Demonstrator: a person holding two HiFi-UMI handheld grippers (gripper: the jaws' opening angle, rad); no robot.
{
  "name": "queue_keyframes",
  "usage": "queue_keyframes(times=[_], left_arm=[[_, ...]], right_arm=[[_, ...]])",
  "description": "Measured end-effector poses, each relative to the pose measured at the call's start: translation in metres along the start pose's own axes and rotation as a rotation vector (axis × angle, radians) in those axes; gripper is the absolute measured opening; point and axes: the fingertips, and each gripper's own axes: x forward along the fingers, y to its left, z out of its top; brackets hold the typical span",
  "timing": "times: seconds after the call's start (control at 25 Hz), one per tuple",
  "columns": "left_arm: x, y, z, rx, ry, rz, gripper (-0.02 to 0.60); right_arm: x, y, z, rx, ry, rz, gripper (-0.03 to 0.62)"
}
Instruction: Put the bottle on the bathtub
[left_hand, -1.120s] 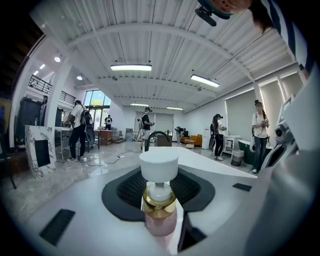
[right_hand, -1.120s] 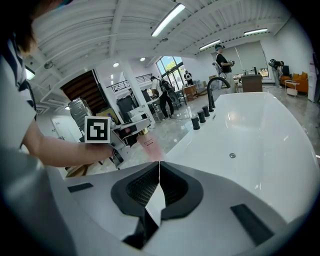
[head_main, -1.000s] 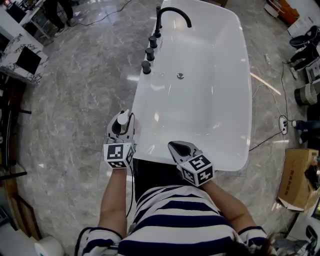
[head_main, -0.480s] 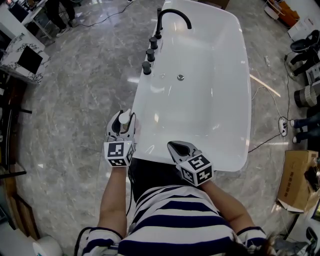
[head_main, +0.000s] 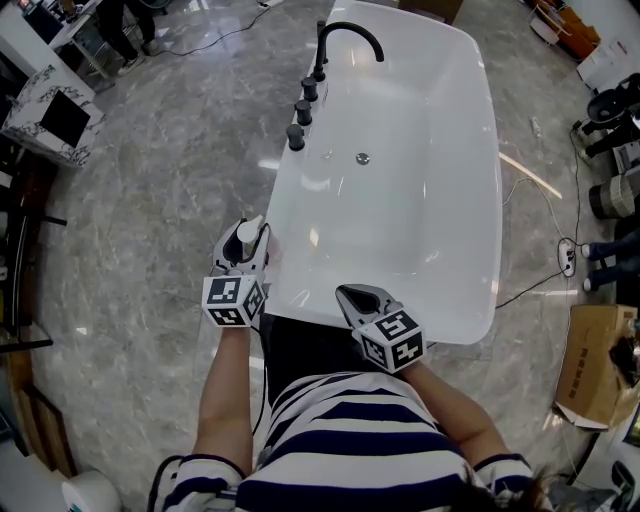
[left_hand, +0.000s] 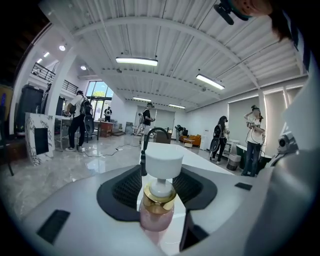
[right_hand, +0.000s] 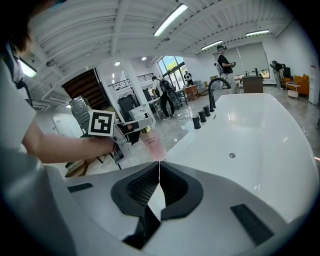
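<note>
Fingers (head_main: 237, 248) of my left gripper (head_main: 248, 243) have just been opening, and from my head I see them spread to either side of the pump bottle (head_main: 246, 231), which stands upright between them at the near left corner of the white bathtub (head_main: 480, 200). My right gripper (head_main: 352, 293) hovers over the tub's near rim, well apart from the bottle. Far up the left rim are three dark knobs (head_main: 301, 108) and a black arched faucet (head_main: 345, 30).

Along my left gripper's own fingers (left_hand: 125, 187), the black pads stand released, with a gap on each side of the bottle (left_hand: 157, 210). It has a pink body, a gold collar and a white pump cap. The faucet (left_hand: 155, 132) rises behind it.

Along my right gripper's fingers (right_hand: 142, 187), the pads are clenched together with nothing between them. Beyond them my left gripper (right_hand: 137, 125) flanks the pink bottle (right_hand: 152, 142) at the edge of the tub (right_hand: 260, 150). My right gripper hides the bottle's base, so I cannot tell from here whether it rests on the rim.
</note>
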Motion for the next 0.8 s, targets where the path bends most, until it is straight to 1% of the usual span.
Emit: queue_keyframes(times=[0.2,0.28,0.36,0.4,0.64,0.8], left_arm=[[-0.002,-0.004,-0.003,-0.040,0.008,-0.023,0.188],[-0.002,-0.005,-0.006,-0.086,0.015,-0.037,0.197],[-0.003,-0.005,-0.011,-0.139,0.027,-0.049,0.245],[-0.004,-0.004,-0.014,-0.151,0.035,-0.050,0.247],[-0.009,-0.006,-0.023,-0.129,0.061,-0.038,0.247],[-0.013,-0.006,-0.026,-0.096,0.079,-0.030,0.247]], right_arm=[[0.002,0.004,-0.001,-0.009,0.005,0.014,0.028],[0.002,0.005,-0.002,-0.012,0.007,0.018,0.028],[0.003,0.006,-0.003,-0.013,0.009,0.018,0.028],[0.003,0.006,-0.003,-0.014,0.009,0.018,0.027],[0.003,0.006,-0.006,-0.015,0.014,0.022,0.026],[0.004,0.007,-0.006,-0.014,0.014,0.028,0.028]])
